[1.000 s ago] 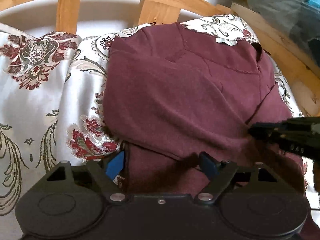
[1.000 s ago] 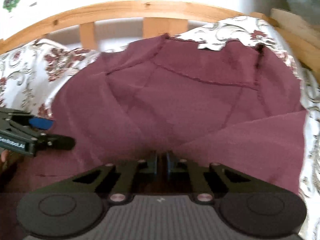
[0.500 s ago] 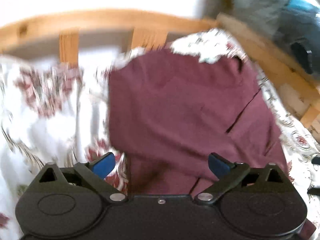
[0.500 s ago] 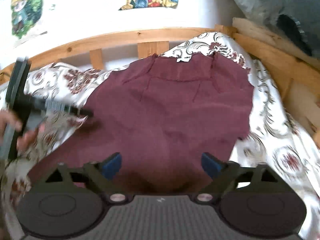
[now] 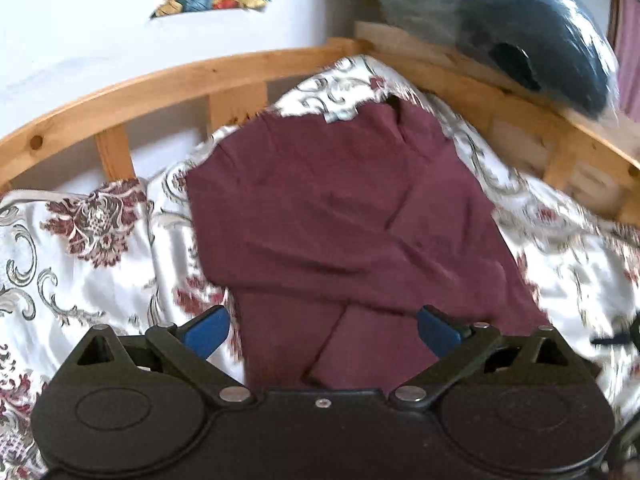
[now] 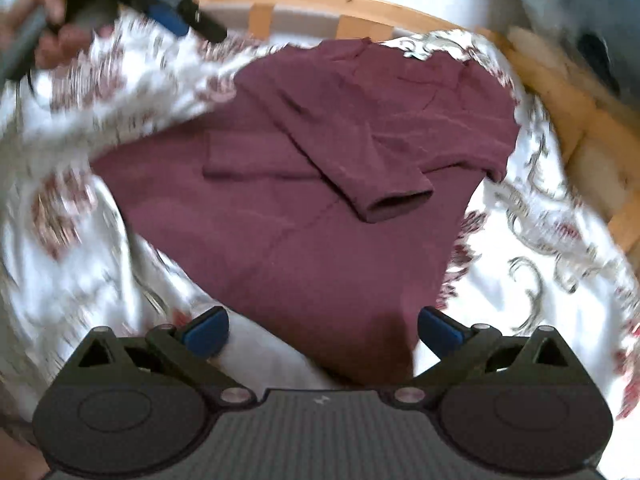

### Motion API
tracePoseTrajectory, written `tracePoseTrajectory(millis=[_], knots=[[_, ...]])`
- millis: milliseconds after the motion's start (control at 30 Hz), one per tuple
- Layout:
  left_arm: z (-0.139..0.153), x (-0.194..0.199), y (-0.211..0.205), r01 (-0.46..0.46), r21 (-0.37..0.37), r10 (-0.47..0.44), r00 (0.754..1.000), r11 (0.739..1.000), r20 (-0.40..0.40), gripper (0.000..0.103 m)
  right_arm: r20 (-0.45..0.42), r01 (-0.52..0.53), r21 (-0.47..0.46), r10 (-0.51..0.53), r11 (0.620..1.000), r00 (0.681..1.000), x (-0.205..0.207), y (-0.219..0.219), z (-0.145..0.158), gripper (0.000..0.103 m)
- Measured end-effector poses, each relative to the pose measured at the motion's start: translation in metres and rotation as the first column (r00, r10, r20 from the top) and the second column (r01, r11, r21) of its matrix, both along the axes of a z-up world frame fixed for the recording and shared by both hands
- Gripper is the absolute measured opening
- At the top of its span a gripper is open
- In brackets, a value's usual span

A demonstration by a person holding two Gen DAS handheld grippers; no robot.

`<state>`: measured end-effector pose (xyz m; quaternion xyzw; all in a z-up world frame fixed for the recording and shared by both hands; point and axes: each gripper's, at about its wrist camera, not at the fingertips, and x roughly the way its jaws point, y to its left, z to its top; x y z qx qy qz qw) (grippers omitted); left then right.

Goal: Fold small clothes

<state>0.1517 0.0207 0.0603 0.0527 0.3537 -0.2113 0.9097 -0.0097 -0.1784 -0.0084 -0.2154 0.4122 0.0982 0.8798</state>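
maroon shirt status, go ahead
Left gripper and right gripper open, empty. Maroon shirt on bedspread, sleeves folded in. Nothing in the way.

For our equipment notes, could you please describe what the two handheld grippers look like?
Both the left gripper and the right gripper are matte black plastic, with angular linkage arms, silver pivot screws, round embossed discs and blue fingertip pads. The right one's base is ribbed grey. No sleeves or cables are clearly visible.

No readable text. Pale lettering on left gripper arm in right wrist view, too blurred to read.
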Motion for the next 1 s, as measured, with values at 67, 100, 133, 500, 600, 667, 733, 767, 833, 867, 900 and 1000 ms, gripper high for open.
tracePoseTrajectory(millis=[67,100,133,500,600,667,733,767,833,867,900,1000], knots=[[-0.004,-0.013,0.000,0.032,0.024,-0.032,0.999,0.999,0.012,0.101,-0.008,-0.038,-0.048,0.037,0.998,0.999,-0.003,0.005,-0.007,0.103],[-0.008,-0.020,-0.001,0.051,0.041,-0.052,0.999,0.998,0.013,0.102,-0.010,-0.052,-0.078,0.052,0.996,0.999,-0.004,0.006,-0.011,0.103],[-0.013,-0.025,-0.002,0.069,0.058,-0.069,0.998,0.996,0.007,0.102,-0.008,-0.066,-0.113,0.065,0.991,0.998,-0.006,0.008,-0.014,0.103],[-0.084,-0.064,-0.020,0.270,0.071,-0.259,0.956,0.960,-0.136,0.102,0.090,-0.078,-0.273,0.106,0.959,0.990,-0.003,0.014,-0.033,0.103],[-0.092,-0.074,-0.042,0.350,0.088,-0.335,0.930,0.933,-0.150,0.102,0.137,-0.078,-0.267,0.118,0.961,0.984,-0.002,0.018,-0.038,0.103],[-0.097,-0.082,-0.054,0.394,0.131,-0.377,0.916,0.910,-0.136,0.102,0.147,-0.095,-0.256,0.136,0.962,0.980,0.000,0.017,-0.042,0.103],[-0.100,-0.089,-0.062,0.413,0.177,-0.398,0.910,0.893,-0.118,0.102,0.143,-0.117,-0.242,0.154,0.963,0.978,0.004,0.014,-0.044,0.103],[-0.101,-0.092,-0.064,0.424,0.191,-0.410,0.906,0.885,-0.108,0.102,0.140,-0.119,-0.225,0.153,0.967,0.978,0.006,0.011,-0.043,0.103],[-0.103,-0.096,-0.068,0.431,0.215,-0.421,0.902,0.876,-0.095,0.102,0.148,-0.096,-0.165,0.121,0.982,0.982,0.011,0.004,-0.035,0.094],[-0.105,-0.097,-0.070,0.429,0.238,-0.419,0.903,0.871,-0.095,0.102,0.146,-0.079,-0.114,0.096,0.990,0.985,0.014,-0.001,-0.029,0.074],[-0.107,-0.097,-0.073,0.424,0.262,-0.414,0.905,0.867,-0.096,0.102,0.133,-0.063,-0.075,0.072,0.995,0.988,0.018,-0.005,-0.025,0.063],[-0.110,-0.093,-0.079,0.409,0.274,-0.399,0.912,0.870,-0.093,0.102,0.072,-0.041,0.047,0.037,0.998,0.997,0.031,-0.017,-0.016,0.033]])
